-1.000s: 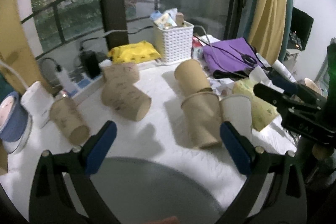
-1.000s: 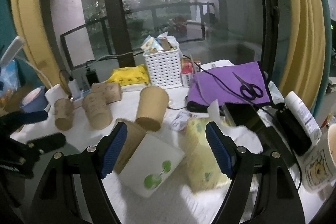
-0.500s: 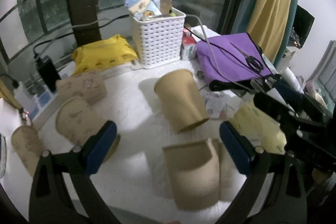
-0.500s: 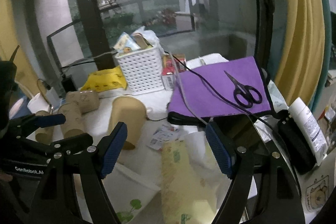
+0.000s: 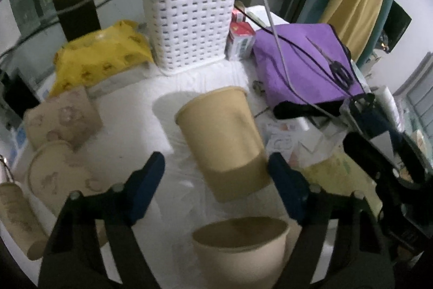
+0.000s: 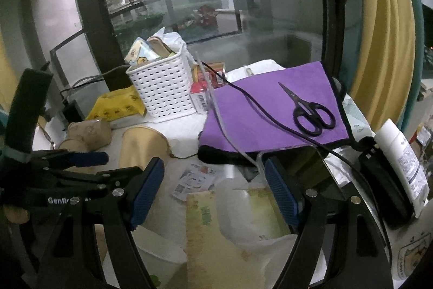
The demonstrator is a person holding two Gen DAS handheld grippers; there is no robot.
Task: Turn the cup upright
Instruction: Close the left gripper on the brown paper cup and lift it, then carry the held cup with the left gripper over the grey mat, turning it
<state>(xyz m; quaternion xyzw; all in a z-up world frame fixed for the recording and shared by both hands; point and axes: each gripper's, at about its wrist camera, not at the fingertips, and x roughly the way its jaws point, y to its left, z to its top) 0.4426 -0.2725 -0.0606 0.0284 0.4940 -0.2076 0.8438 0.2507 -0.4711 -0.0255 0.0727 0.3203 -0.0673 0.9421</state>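
Note:
A plain tan paper cup [image 5: 222, 137] stands upside down on the white table, base up; it also shows in the right wrist view [image 6: 142, 146]. My left gripper [image 5: 216, 180] is open, its blue pads on either side of the cup's lower part, not touching. An upright tan cup [image 5: 240, 248] stands just below it, open mouth up. Several printed brown cups [image 5: 54, 178] lie on their sides at the left. My right gripper [image 6: 213, 188] is open and empty above a yellow-green packet [image 6: 216, 234].
A white basket [image 5: 189, 26] of snacks stands at the back, a yellow packet [image 5: 100, 56] to its left. A purple cloth [image 6: 270, 110] with black scissors [image 6: 311, 113] and cables lies at the right. A white bottle [image 6: 403, 161] lies far right.
My left gripper has moved forward and down, past the upright cup, until its pads flank the upside-down cup. The right gripper has moved forward and right over the packet.

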